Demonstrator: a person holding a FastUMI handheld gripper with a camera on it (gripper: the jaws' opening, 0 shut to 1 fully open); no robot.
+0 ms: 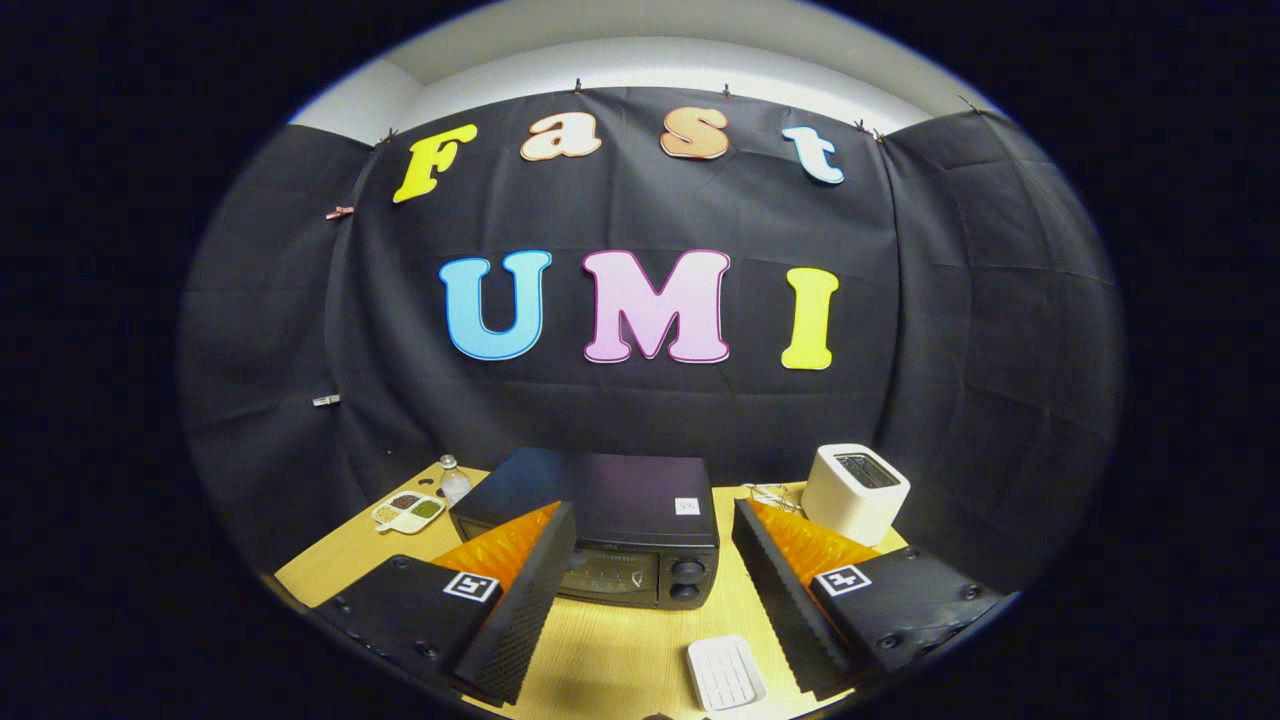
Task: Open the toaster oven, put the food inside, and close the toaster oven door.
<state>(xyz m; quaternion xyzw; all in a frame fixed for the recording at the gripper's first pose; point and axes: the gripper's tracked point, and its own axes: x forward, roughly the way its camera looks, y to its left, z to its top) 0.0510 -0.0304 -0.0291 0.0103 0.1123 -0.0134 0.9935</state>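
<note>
1. The gripper (645,590) is hanging above the wooden table (620,650) with its two fingers spread wide apart, nothing between them, not touching anything.
2. The toaster oven (600,535) sits just beyond the fingers, pretty much centred in the gap between them, backed up near the black cloth wall. The left finger overlaps its front left corner in the view.
3. It's a dark, boxy unit with a flat top. The door looks closed, with a dark glass front, and there are two round knobs (687,580) stacked on the right of the front panel.
4. There's a small white sticker (687,506) on the top near the right side, too small to read. Some faint marking on the door glass too, can't make it out.
5. A white ridged tray thing (726,673) lies on the table just ahead of the right finger, closer to the camera than the oven.
6. A white slot toaster (855,492) stands off to the right of the oven; a divided dish (408,511) holding small portions and a little clear bottle (455,482) sit to its left.
</note>
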